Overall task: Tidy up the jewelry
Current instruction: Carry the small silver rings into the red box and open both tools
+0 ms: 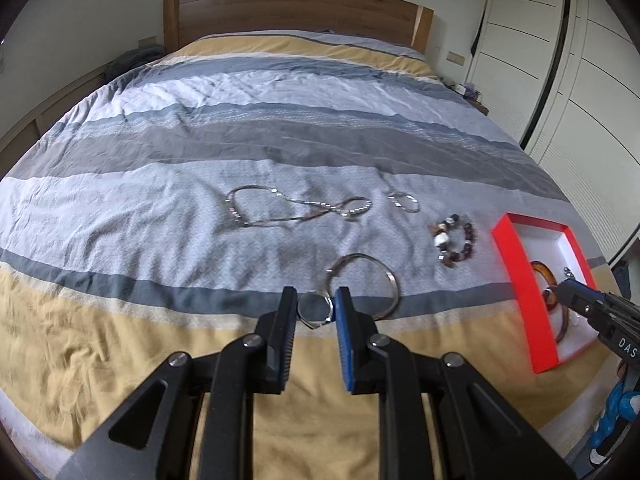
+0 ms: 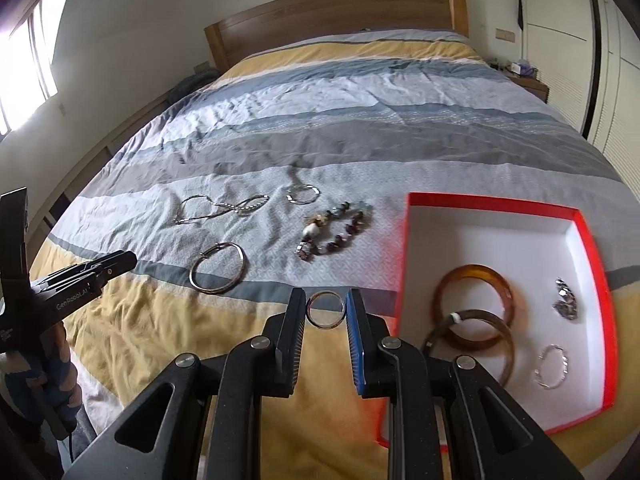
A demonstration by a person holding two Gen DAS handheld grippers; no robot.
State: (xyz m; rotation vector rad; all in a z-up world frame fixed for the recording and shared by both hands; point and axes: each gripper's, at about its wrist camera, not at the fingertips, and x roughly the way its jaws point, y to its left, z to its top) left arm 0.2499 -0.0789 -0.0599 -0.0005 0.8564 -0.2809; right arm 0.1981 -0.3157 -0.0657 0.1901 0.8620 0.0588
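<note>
Transfer step: right gripper (image 2: 326, 309) clamps a small metal ring (image 2: 325, 309) above the bed's (image 2: 360, 120) near edge, just left of the red tray (image 2: 492, 200), left gripper (image 1: 316, 308) likewise grips a ring (image 1: 316, 310); next, swing right over tray, release.

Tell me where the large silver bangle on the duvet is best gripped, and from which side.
Pinch the thin rim of the large silver bangle from above, one finger inside the hoop and one outside. It lies flat on the duvet, so a sideways approach would probably slide over it. The near arc, just ahead of the left gripper, looks easiest.
</note>
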